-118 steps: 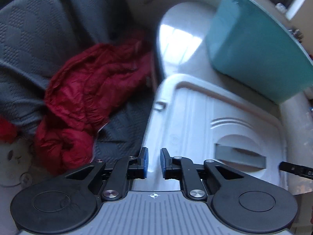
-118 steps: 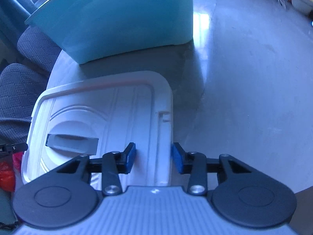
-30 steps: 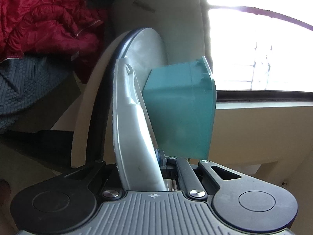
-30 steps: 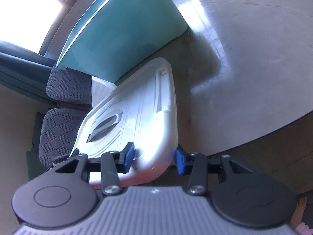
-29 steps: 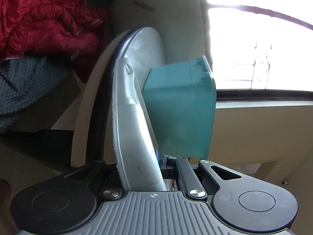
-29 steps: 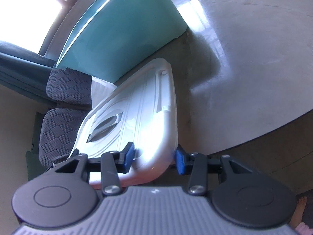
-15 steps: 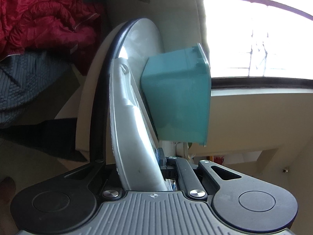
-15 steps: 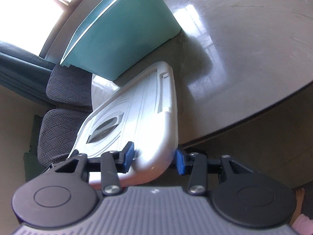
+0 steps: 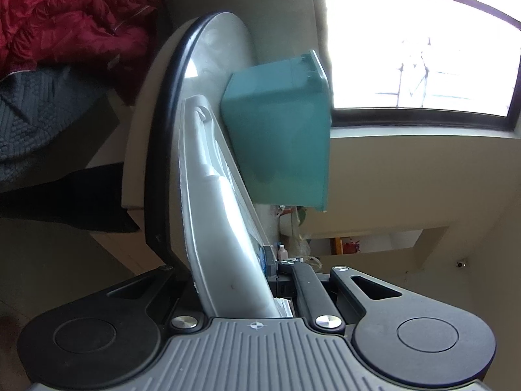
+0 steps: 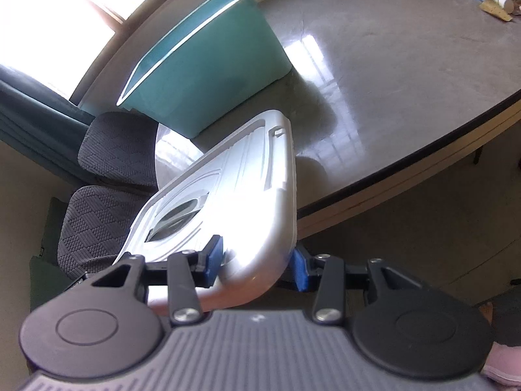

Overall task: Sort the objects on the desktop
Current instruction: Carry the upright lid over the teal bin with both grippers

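Left wrist view: the left gripper is clamped narrowly on the edge of the white lid, which runs toward 12 o'clock; its near finger is hidden behind the lid. The teal bin stands at 1 o'clock on the table.

Right wrist view: the right gripper grips the lid's corner, apparently pinched between both blue pads. The bin sits at 11 o'clock.

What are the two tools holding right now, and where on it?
Both hold the white plastic bin lid. The left tool pinches one rim edge-on; the right tool clamps the corner nearest it, off the table's edge.
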A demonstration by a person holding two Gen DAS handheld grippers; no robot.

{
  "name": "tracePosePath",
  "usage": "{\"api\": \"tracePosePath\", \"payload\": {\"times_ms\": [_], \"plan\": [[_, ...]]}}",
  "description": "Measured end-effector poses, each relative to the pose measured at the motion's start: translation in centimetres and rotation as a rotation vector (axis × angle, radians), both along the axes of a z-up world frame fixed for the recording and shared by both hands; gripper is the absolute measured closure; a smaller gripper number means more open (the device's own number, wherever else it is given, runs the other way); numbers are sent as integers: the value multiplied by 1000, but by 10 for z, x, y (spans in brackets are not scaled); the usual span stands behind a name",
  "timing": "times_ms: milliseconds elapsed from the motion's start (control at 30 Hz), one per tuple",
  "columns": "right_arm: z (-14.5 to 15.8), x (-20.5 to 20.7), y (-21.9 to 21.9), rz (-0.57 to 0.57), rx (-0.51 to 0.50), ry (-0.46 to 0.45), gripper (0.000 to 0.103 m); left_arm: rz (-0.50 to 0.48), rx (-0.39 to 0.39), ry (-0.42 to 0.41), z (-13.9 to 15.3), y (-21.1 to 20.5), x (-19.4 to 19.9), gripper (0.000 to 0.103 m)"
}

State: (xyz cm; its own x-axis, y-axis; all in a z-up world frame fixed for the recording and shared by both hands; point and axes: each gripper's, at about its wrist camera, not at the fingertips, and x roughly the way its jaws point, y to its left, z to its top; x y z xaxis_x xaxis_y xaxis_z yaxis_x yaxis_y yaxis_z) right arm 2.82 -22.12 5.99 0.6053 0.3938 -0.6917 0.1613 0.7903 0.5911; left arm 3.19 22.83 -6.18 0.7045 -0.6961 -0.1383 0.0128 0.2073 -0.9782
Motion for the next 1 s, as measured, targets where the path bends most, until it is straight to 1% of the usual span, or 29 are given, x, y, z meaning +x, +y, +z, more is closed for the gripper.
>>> {"api": "tracePosePath", "payload": {"times_ms": [167,333,433,567,700,833,1000], "plan": [[11,-10,-5,5,-17,-38,59,14,-14,-24,7,-8,-10,94],[16,-23,-19,17,-15,-62,59,25,-8,-53,15,-21,-25,94],[17,-33,-29,24,-11,-67,59,49,-16,-50,19,-31,-43,94],[23,-51,-40,37,-18,-86,59,52,-14,-69,24,-45,-65,94],[31,-60,-46,58,-32,-113,59,74,-23,-81,28,-55,-83,94],[42,-67,-48,62,-40,-152,59,72,-19,-108,36,-62,-92,94],[52,-72,-51,51,-41,-185,58,60,-22,-141,47,-66,-92,94]]}}
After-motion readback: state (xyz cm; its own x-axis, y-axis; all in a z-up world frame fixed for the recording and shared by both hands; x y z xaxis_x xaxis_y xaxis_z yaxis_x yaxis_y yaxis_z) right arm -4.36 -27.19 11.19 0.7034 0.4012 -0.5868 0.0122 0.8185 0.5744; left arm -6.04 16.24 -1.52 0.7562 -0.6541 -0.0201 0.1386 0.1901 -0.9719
